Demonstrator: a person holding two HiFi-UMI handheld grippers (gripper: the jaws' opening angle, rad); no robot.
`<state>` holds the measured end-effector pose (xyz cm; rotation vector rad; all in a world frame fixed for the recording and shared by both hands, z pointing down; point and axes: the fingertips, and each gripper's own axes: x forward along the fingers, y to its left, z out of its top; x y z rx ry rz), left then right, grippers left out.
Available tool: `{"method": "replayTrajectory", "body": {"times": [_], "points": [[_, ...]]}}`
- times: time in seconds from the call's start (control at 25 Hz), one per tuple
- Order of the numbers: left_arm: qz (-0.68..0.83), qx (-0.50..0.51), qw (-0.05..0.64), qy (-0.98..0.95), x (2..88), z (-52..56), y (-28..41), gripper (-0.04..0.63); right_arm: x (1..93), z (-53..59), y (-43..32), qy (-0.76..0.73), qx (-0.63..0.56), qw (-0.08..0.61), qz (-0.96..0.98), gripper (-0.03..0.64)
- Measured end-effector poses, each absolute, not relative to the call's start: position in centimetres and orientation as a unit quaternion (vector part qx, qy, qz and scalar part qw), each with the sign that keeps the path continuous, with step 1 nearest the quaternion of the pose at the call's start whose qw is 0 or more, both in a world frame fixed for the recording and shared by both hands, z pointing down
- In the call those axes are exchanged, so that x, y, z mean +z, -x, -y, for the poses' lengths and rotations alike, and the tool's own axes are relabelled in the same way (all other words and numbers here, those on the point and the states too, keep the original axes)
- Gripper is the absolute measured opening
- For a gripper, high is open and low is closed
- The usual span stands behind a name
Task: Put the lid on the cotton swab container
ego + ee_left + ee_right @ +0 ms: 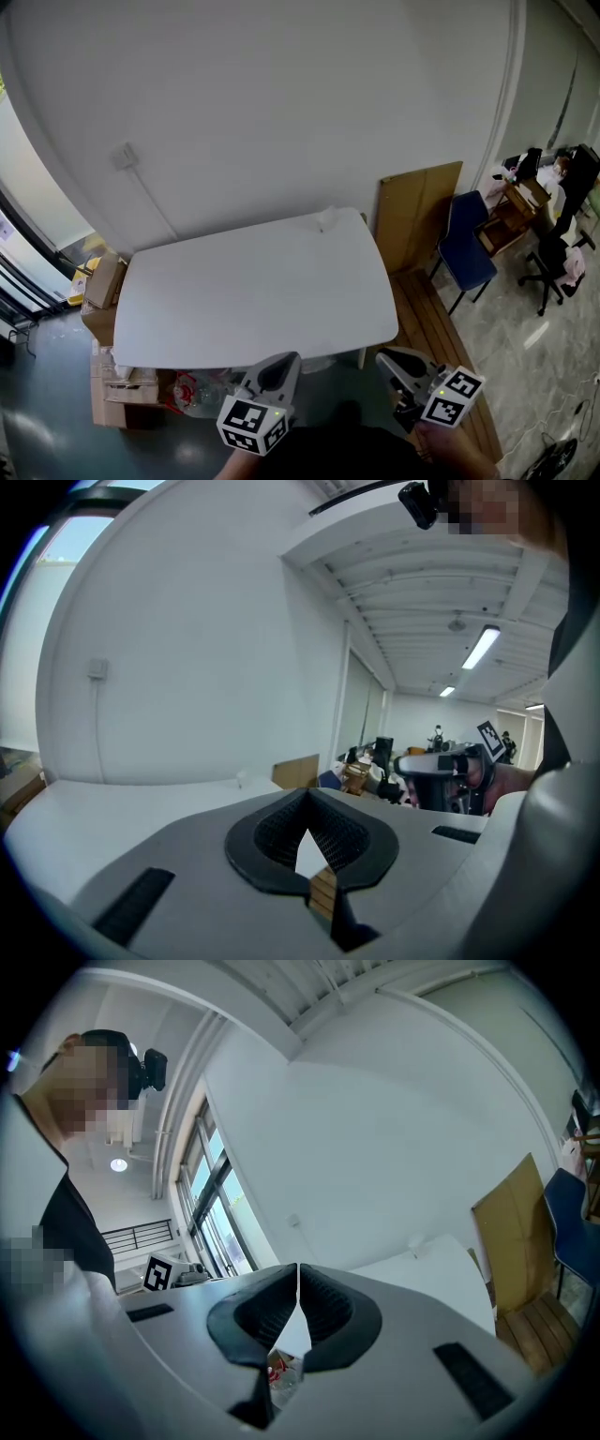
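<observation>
Guessing the cotton swab container is the small pale lump at the far edge of the white bench, close to the wall. It's too small to tell whether the lid is on it, beside it or elsewhere. The rest of the bench top looks bare. Left tool and right tool both hang off the near edge, well apart from the lump, jaws closed and nothing between them; both gripper views confirm it. Risks as I see them: pale item on a white top gives poor contrast, so it's easy to misjudge the reach. It sits at the back edge, so a nudge from a closed tool could push it against the wall or off the bench. Jaws need to open before contact, and light plastic will likely skid or tip if only one side is pinched. No readable writing anywhere. The tool cubes carry only black-and-white square markers, and the boxes and the red-printed bag under the bench are illegible.
</observation>
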<state>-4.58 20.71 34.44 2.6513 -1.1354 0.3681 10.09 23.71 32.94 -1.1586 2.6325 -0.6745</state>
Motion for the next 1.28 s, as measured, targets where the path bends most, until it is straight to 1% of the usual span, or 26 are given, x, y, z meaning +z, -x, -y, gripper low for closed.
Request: {"method": "replayTrajectory", "body": {"times": [0.16,0.4,0.76,1.12,1.28], "points": [[0.394,0.126,0.126,-0.902,34.9,-18.6,2.5,0.011,33.6,-21.3,-12.8,0.389,-0.236,0.087,-0.886,0.017],[0.398,0.127,0.128,-0.900,35.4,-15.4,1.3,0.011,34.3,-18.2,-12.8,0.371,-0.253,0.082,-0.890,0.017],[0.390,0.113,0.141,-0.903,36.7,-7.4,1.7,0.011,34.5,-11.1,-11.1,0.368,-0.254,0.059,-0.892,0.017],[0.375,0.105,0.126,-0.912,36.6,1.2,3.7,0.011,34.4,-2.7,-8.7,0.388,-0.251,0.042,-0.886,0.017],[0.365,0.106,0.119,-0.917,36.9,3.8,4.2,0.011,34.2,0.0,-8.0,0.394,-0.237,0.025,-0.888,0.017]]}}
